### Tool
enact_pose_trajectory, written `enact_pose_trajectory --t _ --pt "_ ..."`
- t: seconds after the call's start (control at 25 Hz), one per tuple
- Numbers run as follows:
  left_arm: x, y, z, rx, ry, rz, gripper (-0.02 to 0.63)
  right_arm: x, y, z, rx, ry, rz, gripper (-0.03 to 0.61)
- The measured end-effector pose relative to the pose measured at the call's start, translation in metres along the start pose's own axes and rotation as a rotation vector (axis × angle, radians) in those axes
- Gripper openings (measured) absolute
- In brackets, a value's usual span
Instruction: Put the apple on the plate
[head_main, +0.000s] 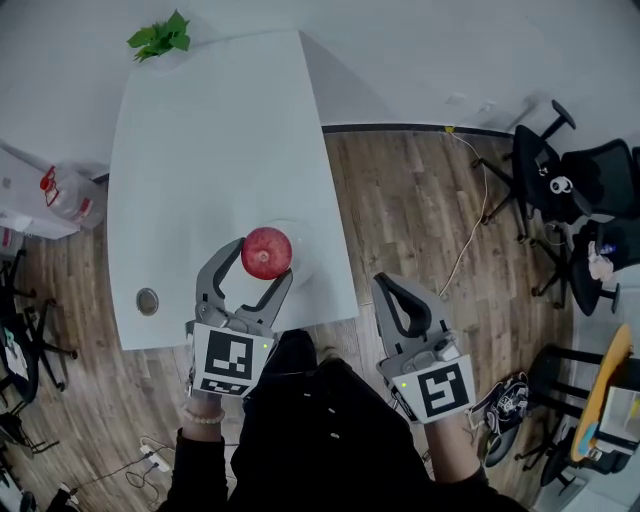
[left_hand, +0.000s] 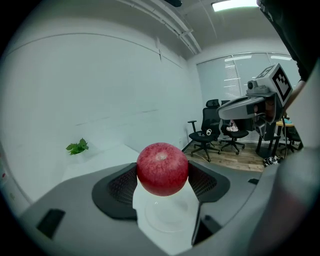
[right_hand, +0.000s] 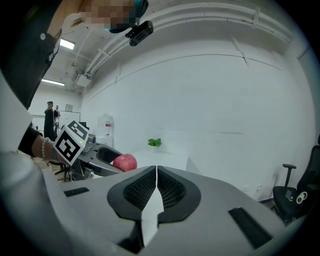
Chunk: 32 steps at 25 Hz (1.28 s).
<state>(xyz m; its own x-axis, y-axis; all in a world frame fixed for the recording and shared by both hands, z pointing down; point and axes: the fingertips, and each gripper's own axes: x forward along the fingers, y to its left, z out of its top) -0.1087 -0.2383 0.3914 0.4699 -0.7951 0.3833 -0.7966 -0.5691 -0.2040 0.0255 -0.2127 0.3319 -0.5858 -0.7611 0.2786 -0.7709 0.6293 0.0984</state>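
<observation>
while my left fingers (left_hand: 120, 186) clamp the red apple (left_hand: 162, 169) just above the white plate (left_hand: 167, 221)
letting go this high could roll it off onto the worktop (head_main: 200, 150); right fingers (right_hand: 140, 190) together, empty.

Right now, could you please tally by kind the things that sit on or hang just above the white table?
apple: 1, held between the jaws of the left gripper
plate: 1, below the apple
leafy green plant: 1, at the table's far end
small round metal disc: 1, near the table's near left corner
Total: 4
</observation>
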Motion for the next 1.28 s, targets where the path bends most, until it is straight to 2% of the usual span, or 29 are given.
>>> enact_pose_trajectory --t 0.32,0.56,1.28 --pt "0.021 0.0 -0.026 -0.023 0.046 -0.05 0.331 0.006 0.0 -0.007 0.009 0.042 -0.009 0.043" --pt "0.034 -0.003 -0.058 -0.068 0.096 -0.069 0.331 0.012 0.002 -0.014 0.008 0.07 -0.016 0.043" --pt "0.077 -0.019 -0.114 -0.057 0.202 -0.163 0.331 0.022 -0.003 -0.031 0.034 0.123 -0.045 0.043"
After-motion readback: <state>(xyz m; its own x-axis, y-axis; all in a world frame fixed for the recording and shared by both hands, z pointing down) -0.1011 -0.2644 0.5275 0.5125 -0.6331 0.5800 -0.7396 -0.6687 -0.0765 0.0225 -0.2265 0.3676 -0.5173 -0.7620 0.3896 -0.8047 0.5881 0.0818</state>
